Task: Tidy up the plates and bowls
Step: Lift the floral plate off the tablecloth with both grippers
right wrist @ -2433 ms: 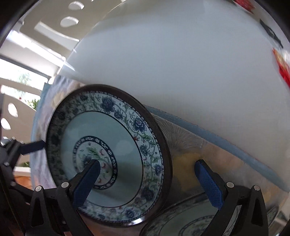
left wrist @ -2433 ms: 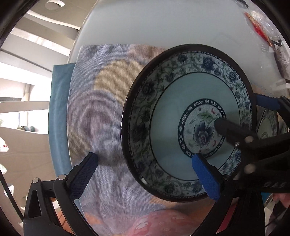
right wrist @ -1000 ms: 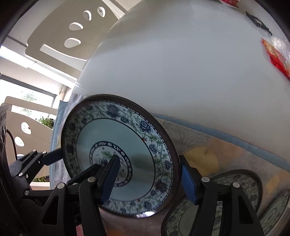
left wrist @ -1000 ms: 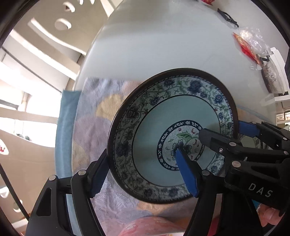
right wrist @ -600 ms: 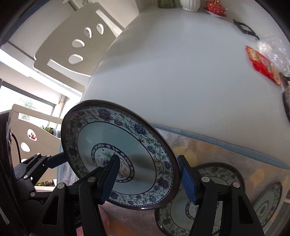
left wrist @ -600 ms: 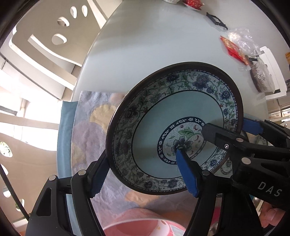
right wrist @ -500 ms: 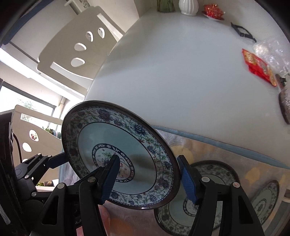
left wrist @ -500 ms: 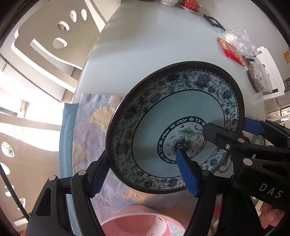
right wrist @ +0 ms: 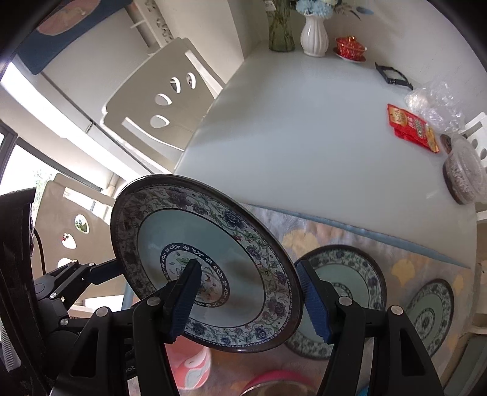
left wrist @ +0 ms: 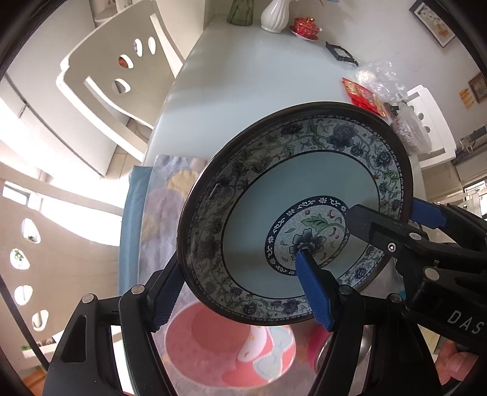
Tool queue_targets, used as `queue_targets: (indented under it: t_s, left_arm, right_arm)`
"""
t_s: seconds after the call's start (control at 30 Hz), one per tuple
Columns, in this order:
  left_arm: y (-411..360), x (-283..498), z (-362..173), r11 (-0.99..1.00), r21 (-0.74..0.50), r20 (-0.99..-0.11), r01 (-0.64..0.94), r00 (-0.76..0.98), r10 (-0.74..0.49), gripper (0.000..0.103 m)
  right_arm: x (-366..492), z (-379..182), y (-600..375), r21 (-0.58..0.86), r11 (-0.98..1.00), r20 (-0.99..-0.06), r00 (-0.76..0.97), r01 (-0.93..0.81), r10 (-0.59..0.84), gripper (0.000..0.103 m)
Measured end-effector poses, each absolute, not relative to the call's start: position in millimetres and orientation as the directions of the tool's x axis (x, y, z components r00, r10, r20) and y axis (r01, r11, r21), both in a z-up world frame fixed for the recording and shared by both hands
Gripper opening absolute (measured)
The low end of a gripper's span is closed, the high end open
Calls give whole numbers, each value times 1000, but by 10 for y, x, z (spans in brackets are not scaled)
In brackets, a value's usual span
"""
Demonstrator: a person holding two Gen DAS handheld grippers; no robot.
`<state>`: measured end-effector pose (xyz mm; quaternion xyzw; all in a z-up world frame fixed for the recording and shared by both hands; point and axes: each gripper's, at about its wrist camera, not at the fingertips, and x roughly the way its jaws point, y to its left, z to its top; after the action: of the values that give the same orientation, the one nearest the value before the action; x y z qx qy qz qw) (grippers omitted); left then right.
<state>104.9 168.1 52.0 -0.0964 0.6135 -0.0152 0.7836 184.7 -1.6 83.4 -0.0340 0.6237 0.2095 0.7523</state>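
Left gripper (left wrist: 240, 284) clamped on near rim of large floral plate (left wrist: 304, 198); right gripper (right wrist: 248, 300) clamped on opposite rim, so weight is shared and plate kept from tipping. Plate held tilted above patterned cloth (right wrist: 404, 259), over pink bowl (left wrist: 225, 350). Two smaller plates (right wrist: 344, 274) seen beside on white table (right wrist: 304, 121); chairs behind.

A home dining room, it seems: a long pale glossy table (right wrist: 304, 128) flanked by white cut-out chairs (right wrist: 158, 103), with 2 vases (right wrist: 313, 33) at its far end, red snack packets (right wrist: 411, 126), and a framed picture (left wrist: 435, 22) on the wall.
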Motion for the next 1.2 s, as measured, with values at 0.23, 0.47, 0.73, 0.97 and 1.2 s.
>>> queue_targets:
  t_s: [0.23, 0.47, 0.73, 0.97, 1.2]
  left_arm:
    - [1679, 701, 700, 981, -179, -954, -67, 255, -157, 70]
    - [1600, 275, 807, 982, -174, -956, -71, 252, -151, 70]
    - [1522, -272, 755, 974, -170, -963, -152, 236, -131, 70]
    - [1468, -690, 558, 967, -165, -973, -194, 190, -128, 70]
    - [1442, -1036, 358, 963, -156, -981, -219, 145, -126, 70]
  right_arm:
    - [1468, 1071, -45, 209, 918, -946, 169, -338, 278, 64]
    - [1017, 1202, -145, 229, 918, -940, 170, -325, 294, 64]
    - [482, 1178, -233, 250, 886, -939, 125, -390, 320, 64]
    - [43, 1028, -332, 277, 863, -941, 63, -422, 333, 64]
    - [-317, 847, -349, 298, 851, -943, 4, -433, 332, 64]
